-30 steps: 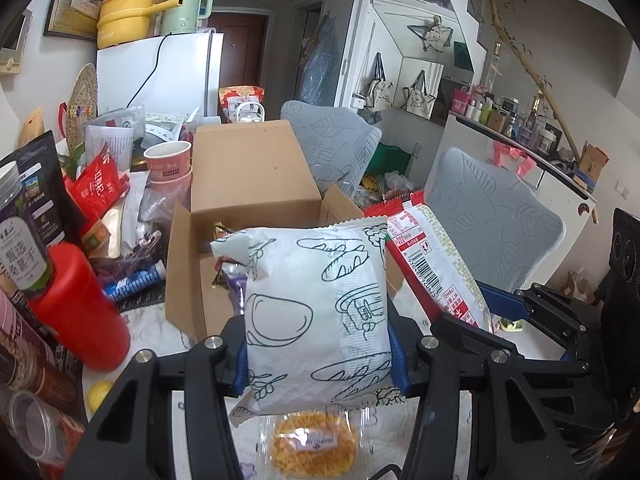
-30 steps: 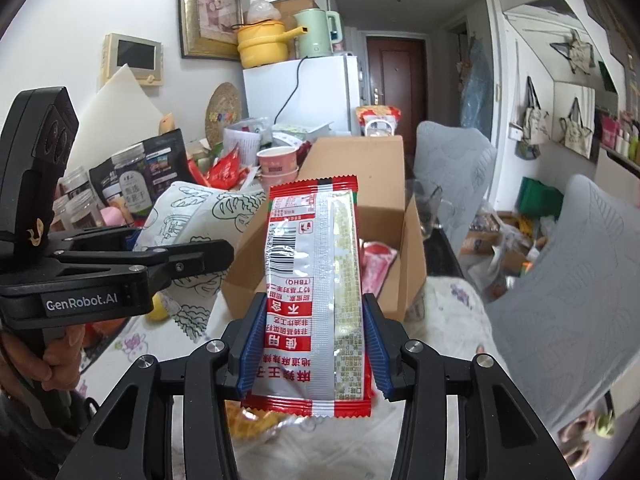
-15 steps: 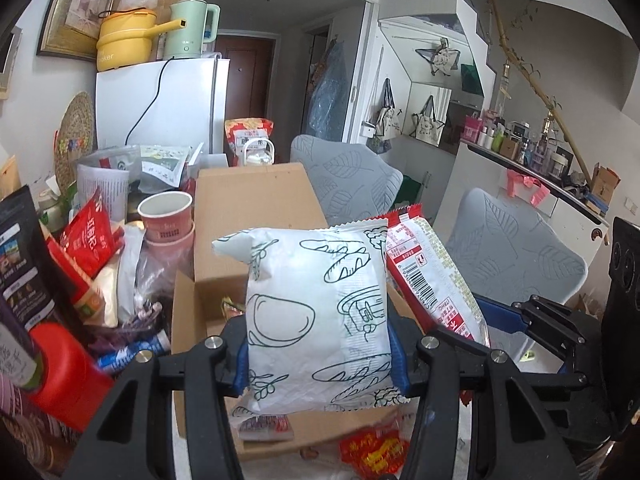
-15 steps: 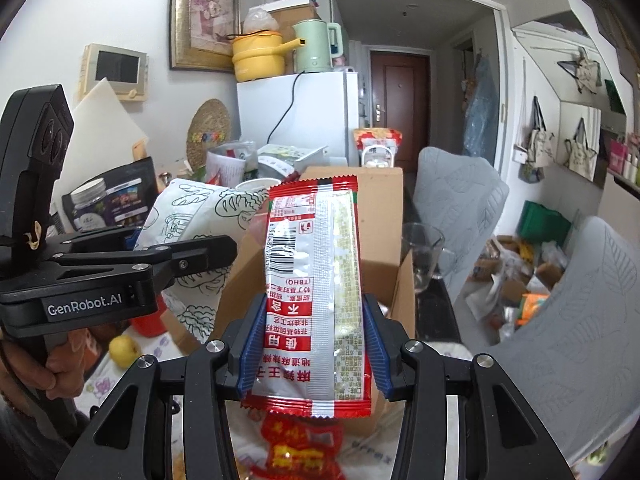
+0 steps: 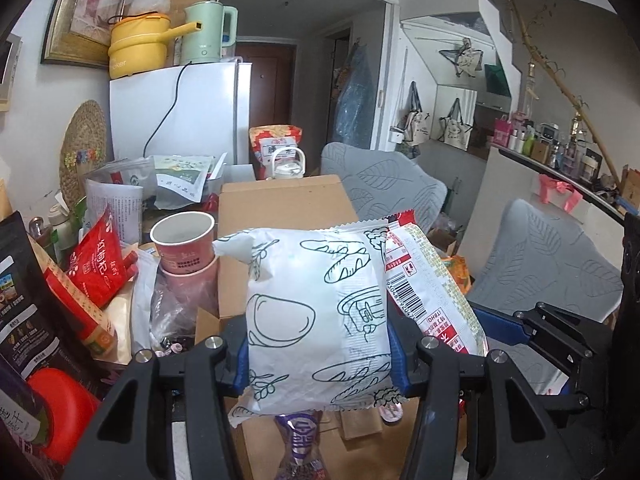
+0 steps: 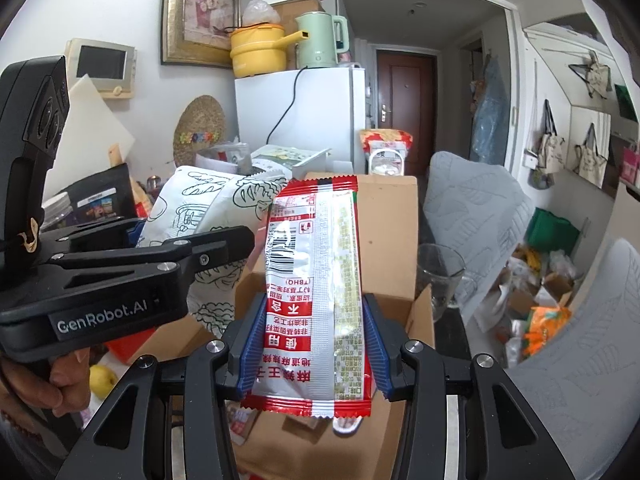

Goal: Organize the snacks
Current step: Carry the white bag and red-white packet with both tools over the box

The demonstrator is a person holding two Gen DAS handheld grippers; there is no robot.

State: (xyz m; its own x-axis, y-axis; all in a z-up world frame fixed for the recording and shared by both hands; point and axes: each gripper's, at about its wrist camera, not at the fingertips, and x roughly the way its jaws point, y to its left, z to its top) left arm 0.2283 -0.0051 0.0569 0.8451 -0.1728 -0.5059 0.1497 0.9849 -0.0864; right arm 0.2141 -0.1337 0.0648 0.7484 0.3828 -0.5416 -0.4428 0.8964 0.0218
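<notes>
Now both snacks, still pinched between fingers, hang over the cardboard box (image 5: 280, 208).

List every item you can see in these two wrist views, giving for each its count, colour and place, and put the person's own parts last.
bread bag: 1, white with line drawings, clamped in left gripper
snack packet: 1, red and silver, clamped in right gripper
cardboard box: 1, brown, open, below both packets
paper cups: 2, pink, stacked left of box
fridge: 1, white, behind
pot: 1, yellow, on fridge
kettle: 1, green, on fridge
glass: 1, clear, right of box
chairs: 2, grey
left gripper: 1, black, blue pads
right gripper: 1, black, blue pads
hand: 1, gripping left handle
</notes>
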